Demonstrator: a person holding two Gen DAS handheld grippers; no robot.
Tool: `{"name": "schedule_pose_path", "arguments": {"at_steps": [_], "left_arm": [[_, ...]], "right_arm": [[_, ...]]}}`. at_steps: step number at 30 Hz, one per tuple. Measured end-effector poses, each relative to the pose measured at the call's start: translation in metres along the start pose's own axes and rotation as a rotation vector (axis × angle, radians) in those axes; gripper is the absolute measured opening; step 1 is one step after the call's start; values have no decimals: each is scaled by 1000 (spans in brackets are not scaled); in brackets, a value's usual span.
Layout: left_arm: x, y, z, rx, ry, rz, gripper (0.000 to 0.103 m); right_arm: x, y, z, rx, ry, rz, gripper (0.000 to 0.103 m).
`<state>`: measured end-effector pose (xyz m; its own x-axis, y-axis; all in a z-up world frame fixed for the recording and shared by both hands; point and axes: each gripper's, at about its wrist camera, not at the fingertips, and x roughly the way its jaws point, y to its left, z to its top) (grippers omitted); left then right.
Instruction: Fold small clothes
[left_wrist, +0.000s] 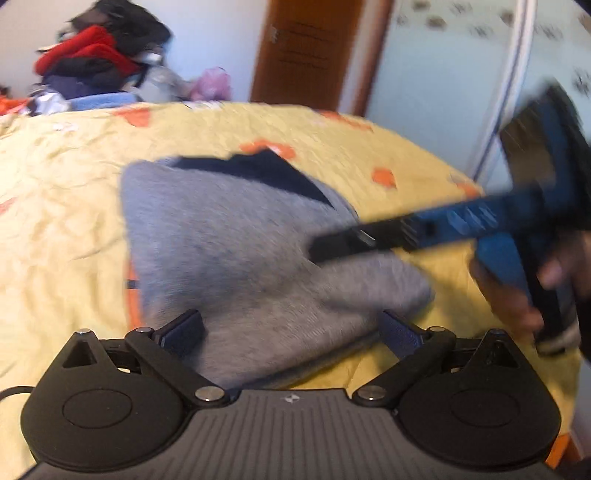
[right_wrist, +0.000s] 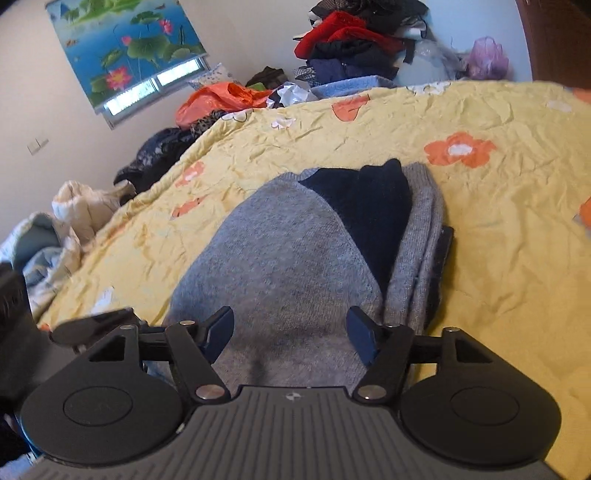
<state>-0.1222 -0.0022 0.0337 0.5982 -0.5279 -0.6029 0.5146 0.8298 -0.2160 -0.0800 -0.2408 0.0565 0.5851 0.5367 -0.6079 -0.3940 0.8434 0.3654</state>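
Folded grey garment on bed, both grippers spread

Visibility limits: the left wrist view is motion-blurred, so fabric texture and edges are soft. The near edge of the grey garment (left_wrist: 258, 251) is cut off behind the gripper body in both views. A dark strip beside the garment's right edge in the right wrist view cannot be identified.

Garment: it lies folded on the yellow flowered bedspread (left_wrist: 74, 206), with a navy panel (right_wrist: 369, 214) showing at its far end.

Left gripper (left_wrist: 291, 328): jaws spread wide, nothing between the pads. Both fingertips sit at the garment's near portion; contact with the fabric cannot be confirmed.

Right gripper (right_wrist: 291, 336): jaws spread wide, nothing clamped. In the left wrist view its blurred tip (left_wrist: 343, 243) sits over the garment's right portion, and the hand (left_wrist: 517, 295) grips the blue handle. Whether the tip touches the fabric cannot be told.

Background: a clothes pile (right_wrist: 354, 40) sits beyond the bed's far edge.
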Motion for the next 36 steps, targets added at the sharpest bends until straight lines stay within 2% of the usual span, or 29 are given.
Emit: {"name": "schedule_pose_path", "arguments": {"at_steps": [2,5,8,9,10,11,12,15,17,18,20,21,22,23,24,25,27,28,30,33,35,36], "left_arm": [[-15,7,-3,-26,-23,12,102],[-20,9,-7,7,-48,49,102],[3,6,-7,48,23,81,102],[12,8,-10,50,52,117,102],[16,10,-12,41,78,155,102],[13,15,-12,16,85,152,102],[5,19,-13,-21,63,130,102],[-11,41,-12,-169,23,83,102],[-2,62,-9,-309,45,45,102],[-2,67,-8,-344,22,32,102],[3,75,-3,-403,26,-4,102],[6,75,-1,-429,27,-32,97],[9,77,-1,-444,24,-55,76],[17,76,1,-444,38,-66,58],[21,74,1,-434,52,-42,32],[22,74,2,-419,54,-25,27],[20,76,4,-414,69,-28,16],[16,76,5,-396,69,-16,14],[9,74,4,-335,71,8,14],[11,73,0,-315,74,10,18],[6,62,-1,-276,51,61,27],[2,53,-2,-236,29,106,42]], "right_arm": [[-16,14,-6,-47,-27,-3,88],[-29,23,-15,-57,-53,35,87],[-11,10,-18,18,6,28,85],[-1,1,-21,42,36,20,84],[0,-4,-25,24,4,37,79],[-2,-5,-24,24,13,33,73],[-8,-5,-21,37,21,16,70],[-34,-12,-13,85,-41,21,77],[-42,-22,-9,108,-68,-43,85],[-38,-28,-8,119,-52,-74,85],[-23,-40,-12,162,23,-112,83],[-16,-43,-17,183,49,-101,83],[-17,-40,-21,160,24,-81,80],[-14,-37,-23,151,46,-42,63],[-12,-35,-25,143,52,-16,50],[-10,-32,-27,130,70,-8,28],[-11,-33,-29,131,70,8,24],[-14,-34,-28,136,75,30,22],[-21,-34,-30,120,79,49,21],[-18,-39,-36,143,74,58,19],[-17,-44,-36,171,55,68,24],[-19,-46,-36,195,50,68,29]]}}
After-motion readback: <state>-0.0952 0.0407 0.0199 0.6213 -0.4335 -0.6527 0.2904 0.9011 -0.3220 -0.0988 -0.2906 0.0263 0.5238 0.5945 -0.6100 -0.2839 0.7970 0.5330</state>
